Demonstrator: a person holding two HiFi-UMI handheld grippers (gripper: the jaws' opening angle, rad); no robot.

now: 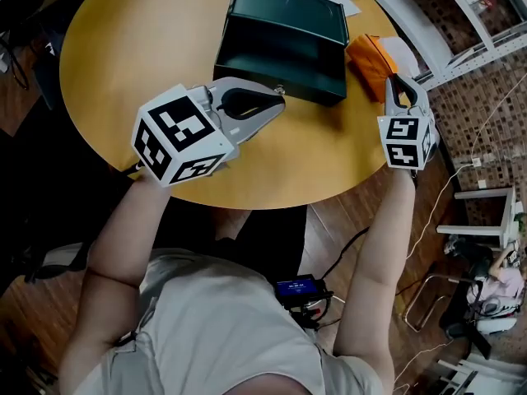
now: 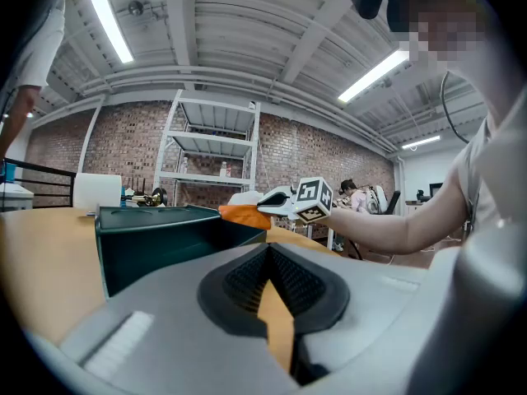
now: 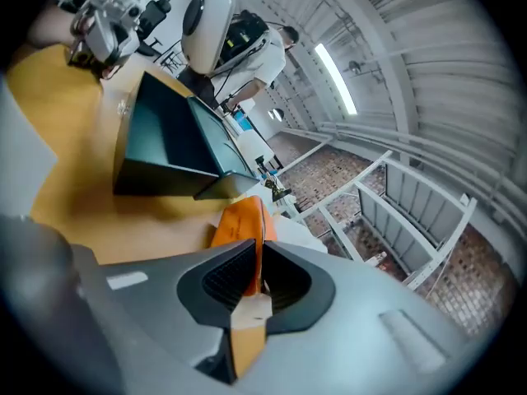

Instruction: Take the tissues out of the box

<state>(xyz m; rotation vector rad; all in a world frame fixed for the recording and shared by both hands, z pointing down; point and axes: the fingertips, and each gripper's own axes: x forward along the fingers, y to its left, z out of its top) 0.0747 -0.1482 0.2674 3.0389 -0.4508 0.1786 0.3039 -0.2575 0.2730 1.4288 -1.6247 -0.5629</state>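
Tissues, in an orange pack (image 1: 366,56), sit in the head view just right of the open green box (image 1: 280,76) on the counter (image 1: 140,48), already outside it. The right tool (image 1: 394,82) is at the pack's near end, and the left tool (image 1: 278,99) waits in front of the box. The left gripper view shows that tool clenched on nothing, probably idle. In the right gripper view, the right tool is grasping the pack's edge between its pads, probably to carry it clear.

Dim head view, bright ceiling tubes (image 2: 107,19) (fisheye-warped edges)
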